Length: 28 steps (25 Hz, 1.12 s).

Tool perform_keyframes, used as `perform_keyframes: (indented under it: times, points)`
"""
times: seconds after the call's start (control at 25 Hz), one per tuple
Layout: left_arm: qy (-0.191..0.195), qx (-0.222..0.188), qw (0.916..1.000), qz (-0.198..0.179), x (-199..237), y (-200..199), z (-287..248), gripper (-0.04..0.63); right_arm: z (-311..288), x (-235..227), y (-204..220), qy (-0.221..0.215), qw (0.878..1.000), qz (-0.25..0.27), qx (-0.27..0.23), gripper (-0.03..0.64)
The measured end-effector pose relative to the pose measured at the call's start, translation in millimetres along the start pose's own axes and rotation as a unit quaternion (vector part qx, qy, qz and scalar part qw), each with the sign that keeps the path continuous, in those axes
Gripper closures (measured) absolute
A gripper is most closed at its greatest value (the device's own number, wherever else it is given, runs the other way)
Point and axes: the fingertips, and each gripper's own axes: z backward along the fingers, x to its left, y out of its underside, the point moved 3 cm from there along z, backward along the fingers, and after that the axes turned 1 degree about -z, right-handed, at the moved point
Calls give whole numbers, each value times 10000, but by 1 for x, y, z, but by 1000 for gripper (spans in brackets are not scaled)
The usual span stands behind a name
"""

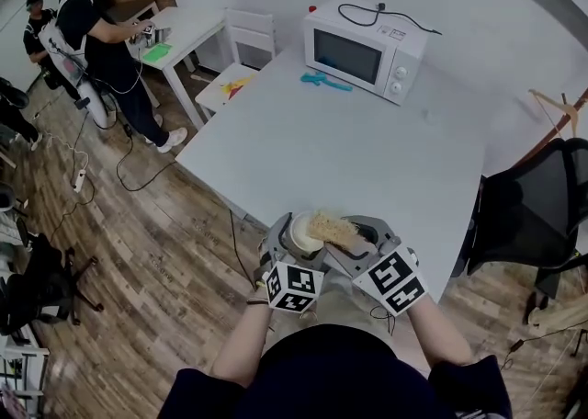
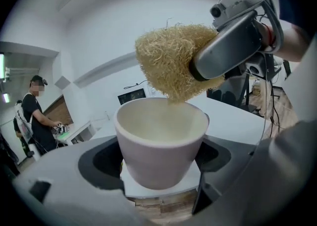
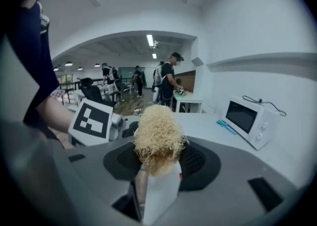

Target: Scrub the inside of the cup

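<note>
The left gripper (image 2: 159, 163) is clamped across the smooth white cup (image 2: 161, 143), up over the pale grey table (image 1: 367, 151) edge. It looks rigid, likely slippery. The right gripper (image 3: 157, 165) pinches a springy straw-coloured fibre scrubber (image 3: 158, 138), tip at the rim.

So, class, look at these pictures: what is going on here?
A person works with two hand-held grippers at the near edge of a white table. The left gripper is shut on a white cup, mouth up. The right gripper is shut on a straw-coloured fibrous scrubber, whose tip is at the cup's mouth; most of it is above the rim.
</note>
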Motion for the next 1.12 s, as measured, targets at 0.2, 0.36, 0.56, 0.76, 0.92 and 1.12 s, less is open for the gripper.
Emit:
perform_keyframes:
  times: [0.2,0.36,0.56,0.76,0.92,1.12]
  points:
    - [-115,17,9993,-349,-1,-3,11,170,-8,22,-2,-270,9860,1446,779,428]
    - [-268,83,9968,-750,-3,-4,12,170,-15,27,3,-377,9612,2369,1360,428]
    - [-337,131,9968,-718,-8,-3,17,170,-22,24,5,-311,9175,3441,1970,428]
    - [-371,130,9974,-607,-9,-1,20,170,-25,26,6,-418,8782,4185,2279,428]
    - [-357,135,9977,-558,-11,-4,23,170,-26,29,7,-469,8478,4665,2479,430]
    - [-407,257,9959,-771,-10,4,21,170,-34,32,10,-382,8128,5163,2669,430]
